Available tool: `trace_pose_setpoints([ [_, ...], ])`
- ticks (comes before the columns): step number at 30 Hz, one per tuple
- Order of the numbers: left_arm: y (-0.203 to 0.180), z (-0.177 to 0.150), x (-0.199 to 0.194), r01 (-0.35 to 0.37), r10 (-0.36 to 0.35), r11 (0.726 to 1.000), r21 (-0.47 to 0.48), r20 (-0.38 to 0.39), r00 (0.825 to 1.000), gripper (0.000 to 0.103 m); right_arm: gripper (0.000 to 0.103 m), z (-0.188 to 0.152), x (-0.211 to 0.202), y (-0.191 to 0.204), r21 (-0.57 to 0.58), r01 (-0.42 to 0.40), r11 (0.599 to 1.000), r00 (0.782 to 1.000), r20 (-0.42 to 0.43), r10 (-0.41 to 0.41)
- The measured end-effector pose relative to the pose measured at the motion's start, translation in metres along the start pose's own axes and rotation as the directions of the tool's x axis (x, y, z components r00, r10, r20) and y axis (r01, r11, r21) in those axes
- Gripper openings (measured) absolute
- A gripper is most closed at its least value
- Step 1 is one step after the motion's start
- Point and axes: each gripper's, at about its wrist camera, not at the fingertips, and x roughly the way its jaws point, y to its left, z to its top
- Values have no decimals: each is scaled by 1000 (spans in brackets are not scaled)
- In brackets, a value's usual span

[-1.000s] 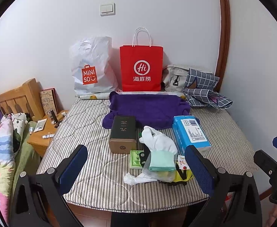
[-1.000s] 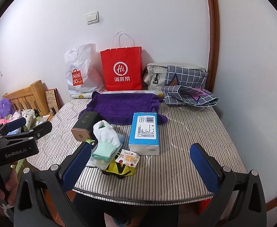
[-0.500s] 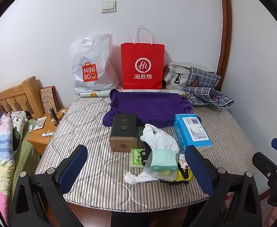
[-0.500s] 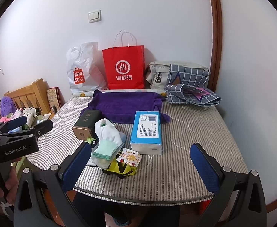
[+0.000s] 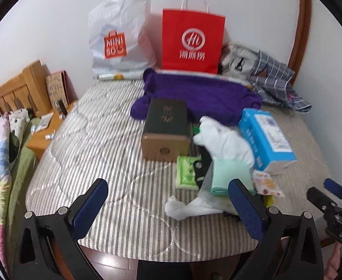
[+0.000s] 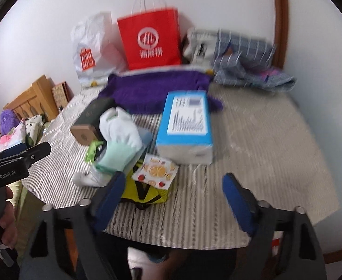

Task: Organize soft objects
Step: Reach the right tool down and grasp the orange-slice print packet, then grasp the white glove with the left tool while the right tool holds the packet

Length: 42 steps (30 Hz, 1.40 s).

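A pile of soft things lies at the front of the striped table (image 5: 96, 144): a white glove with a mint cuff (image 5: 227, 149) (image 6: 119, 135), a green tissue pack (image 5: 186, 170), a fruit-print napkin pack (image 6: 155, 169) and a yellow bag (image 6: 145, 192). A blue tissue box (image 5: 265, 137) (image 6: 186, 123) stands to their right, with a purple towel (image 5: 201, 93) behind. My left gripper (image 5: 168, 210) is open and empty just before the pile. My right gripper (image 6: 173, 198) is open and empty over the front edge near the yellow bag.
A dark green and gold box (image 5: 167, 128) stands left of the pile. A red paper bag (image 5: 193, 42), a white Miniso bag (image 5: 119, 39) and checked cloth (image 5: 276, 86) line the back wall. A bed and wooden nightstand (image 5: 47, 130) are at the left.
Both grippers have moved forward and down toward the pile, which now looks larger. The right view is blurred by motion. Nothing has been grasped.
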Motion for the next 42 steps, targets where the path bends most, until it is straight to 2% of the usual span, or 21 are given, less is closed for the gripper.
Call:
trace_pose_setpoints([
  [7, 11, -4, 31, 5, -6, 1000, -14, -44, 999, 103, 82, -1, 60, 1, 44, -90, 995, 989, -112, 94],
  [12, 18, -6, 51, 39, -41, 999, -26, -63, 997, 103, 82, 3, 92, -1, 80, -76, 994, 981, -170, 89],
  [18, 18, -6, 70, 48, -49, 999, -16, -81, 995, 103, 83, 7, 118, 3, 112, -94, 989, 970, -211, 116],
  [20, 18, -6, 77, 59, -60, 998, -15, -99, 993, 103, 77, 8, 123, 7, 101, -91, 991, 971, -211, 111],
  [22, 19, -6, 82, 58, -59, 998, -17, -109, 992, 103, 55, 9, 124, 10, 85, -96, 992, 972, -205, 112],
  [25, 22, -7, 87, 63, -64, 998, -19, -115, 991, 103, 47, 10, 120, 14, 49, -90, 995, 977, -189, 98],
  [36, 33, -11, 82, 66, -70, 997, -39, -110, 992, 103, 45, 8, 84, 3, 16, -80, 997, 991, -107, 82],
  [42, 17, -12, 74, 104, -105, 994, -15, -91, 990, 103, 45, -2, 76, -15, 29, -59, 998, 995, -83, 61],
])
